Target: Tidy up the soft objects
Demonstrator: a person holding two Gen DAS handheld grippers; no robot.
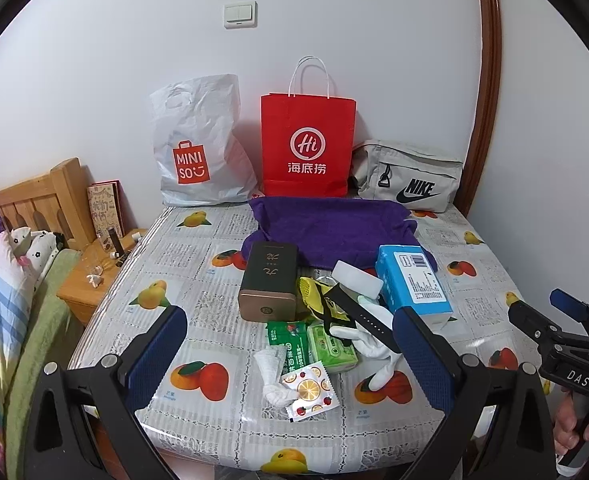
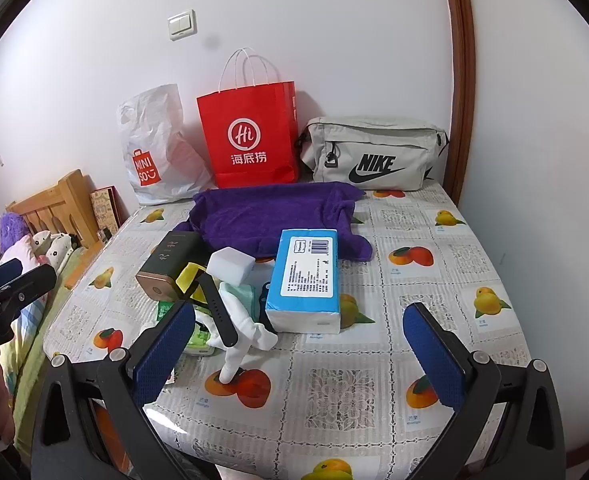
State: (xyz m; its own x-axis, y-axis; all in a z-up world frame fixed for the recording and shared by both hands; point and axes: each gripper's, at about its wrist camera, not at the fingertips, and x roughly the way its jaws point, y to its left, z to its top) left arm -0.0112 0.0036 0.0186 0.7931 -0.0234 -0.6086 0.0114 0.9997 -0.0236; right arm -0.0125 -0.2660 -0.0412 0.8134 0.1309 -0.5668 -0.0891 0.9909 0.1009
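Three bags [image 2: 250, 136] behind purple towel [image 2: 270, 216], tin [image 1: 269, 282] beside tissue pack [image 2: 306, 280]

The purple towel [image 1: 334, 228] lies spread before the red paper bag [image 1: 308, 144]. Nearer than the towel sit a dark tin [image 1: 269, 280] and a blue tissue pack [image 1: 412, 280]; a white glove [image 1: 374, 344] lies just beyond the left gripper [image 1: 290, 344], whose jaws stand wide apart and hold nothing.
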